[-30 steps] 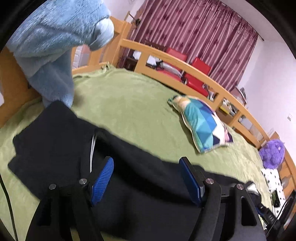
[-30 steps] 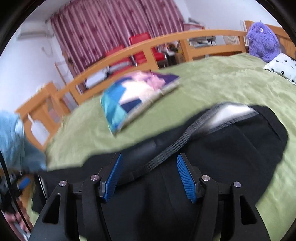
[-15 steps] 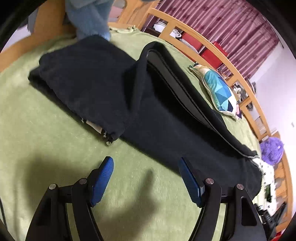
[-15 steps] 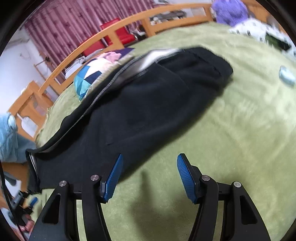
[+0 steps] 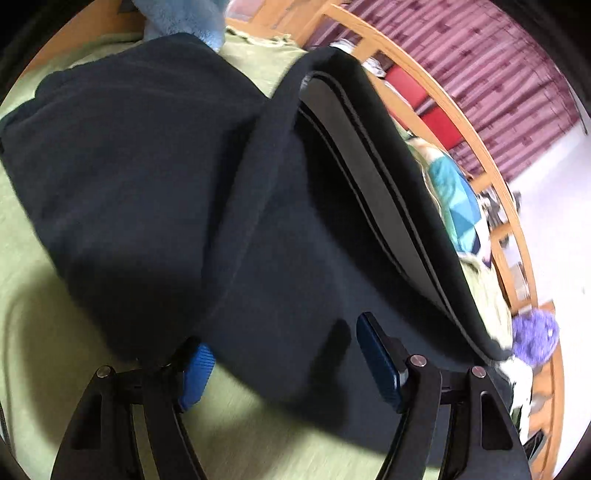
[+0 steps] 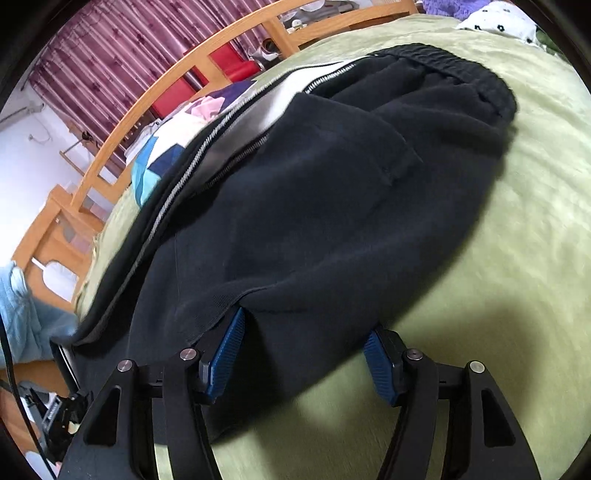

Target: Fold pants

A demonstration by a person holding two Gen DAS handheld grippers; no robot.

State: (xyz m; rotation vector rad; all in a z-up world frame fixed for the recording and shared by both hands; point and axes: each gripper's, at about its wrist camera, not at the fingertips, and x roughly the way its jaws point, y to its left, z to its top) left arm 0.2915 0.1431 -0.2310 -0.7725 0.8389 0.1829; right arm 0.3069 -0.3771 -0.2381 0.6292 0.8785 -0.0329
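The black fleece pants (image 5: 155,177) with a grey side stripe lie spread lengthwise on the green-blanketed bed (image 6: 517,258), on the near side of the blue patchwork pillow (image 5: 454,199) that sits by the wooden bed rail (image 6: 177,70). The elastic waistband is seen in the right wrist view, at the end farthest from the pillow's rail corner; the legs run off toward the light-blue plush (image 5: 184,18).

Both tools are spread wide and grip nothing. The left tool (image 5: 284,363) has its blue pads either side of the near hem, one pad partly tucked under the cloth; the right tool (image 6: 306,356) straddles a fold of the near edge the same way.

The fabric looks thick, soft and limp — light, not slippery, likely to sag and bunch when lifted. I judge the best hold is on the doubled near edge, each tool pinching both layers, well apart along the length, so the cloth carries over toward the pillow without drooping in the middle.
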